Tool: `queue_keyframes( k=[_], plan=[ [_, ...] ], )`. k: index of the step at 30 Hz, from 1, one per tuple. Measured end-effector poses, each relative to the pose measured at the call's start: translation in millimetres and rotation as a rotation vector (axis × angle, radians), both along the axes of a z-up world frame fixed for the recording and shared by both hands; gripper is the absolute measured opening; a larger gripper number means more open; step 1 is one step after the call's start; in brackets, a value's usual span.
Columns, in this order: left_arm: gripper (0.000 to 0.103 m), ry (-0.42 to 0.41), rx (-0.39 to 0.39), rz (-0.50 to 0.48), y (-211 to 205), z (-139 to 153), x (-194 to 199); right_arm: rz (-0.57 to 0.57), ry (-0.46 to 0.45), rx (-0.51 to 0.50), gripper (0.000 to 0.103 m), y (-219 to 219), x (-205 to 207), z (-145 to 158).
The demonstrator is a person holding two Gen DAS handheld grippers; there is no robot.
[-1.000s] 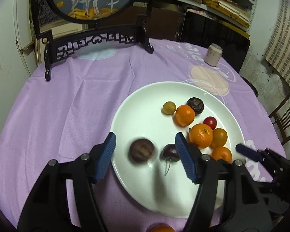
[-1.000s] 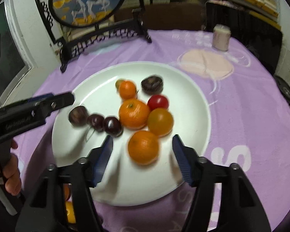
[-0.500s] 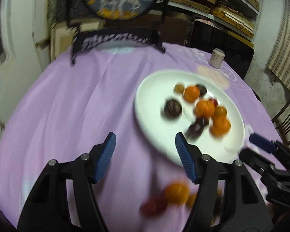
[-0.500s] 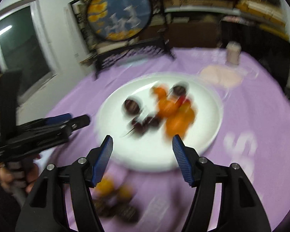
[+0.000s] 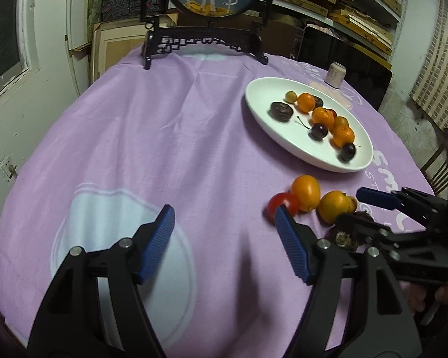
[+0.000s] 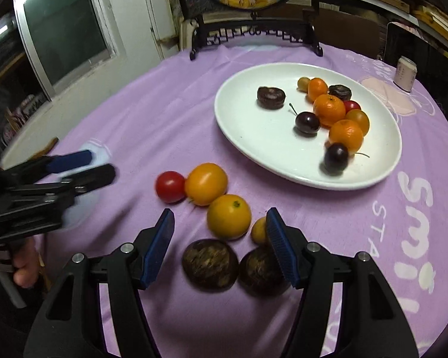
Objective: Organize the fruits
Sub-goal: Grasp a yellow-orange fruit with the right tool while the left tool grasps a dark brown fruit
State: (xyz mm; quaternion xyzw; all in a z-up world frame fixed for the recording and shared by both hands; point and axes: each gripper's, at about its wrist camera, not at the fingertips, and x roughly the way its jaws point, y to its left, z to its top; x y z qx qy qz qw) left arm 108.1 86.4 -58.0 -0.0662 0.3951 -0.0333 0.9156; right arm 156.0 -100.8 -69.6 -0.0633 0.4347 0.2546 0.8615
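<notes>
**Both grippers drawn back from the plate, empty**

The left gripper [image 5: 224,229] hangs with its jaws spread wide over bare purple tablecloth [image 5: 164,137], holding nothing; a second ago the same jaws bracketed a dark fruit and a cherry on the white plate [image 5: 283,140], which now lies well ahead and to the right. The right gripper [image 6: 219,229] is likewise spread and empty, pulled back from over the plate to above the loose fruit on the cloth.

Just ahead of its fingertips lie six loose pieces: one red tomato [image 6: 170,186], two orange fruits [image 6: 206,183] [image 6: 228,216], one small yellow fruit [image 6: 259,230] half hidden behind the right finger, and two brown wrinkled fruits [image 6: 209,264] [image 6: 261,268].

On the plate sit nine: two cherries [image 6: 307,122] [image 6: 336,156], three tangerines, two dark wrinkled fruits, one red tomato and one small yellowish fruit. One more orange-yellow fruit [image 6: 357,120] rests among them, making ten.
</notes>
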Motion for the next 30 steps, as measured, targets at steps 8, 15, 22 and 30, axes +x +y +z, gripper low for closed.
queue_keyframes(
  k=[8,15,22,30],
  plan=[
    [0.071,0.003,-0.016,-0.006,10,5,-18,0.094,0.022,-0.159,0.045,29,17,-14],
    [0.071,-0.005,-0.005,-0.035,0,12,-26,0.061,0.030,-0.136,0.036,15,7,-2],
    [0.072,0.009,0.036,-0.209,-58,10,-21,-0.118,-0.005,0.000,0.036,-59,-13,19],
    [0.070,0.078,0.078,-0.346,-119,-14,-12,-0.190,0.036,0.078,0.036,-105,-35,10]
  ],
)
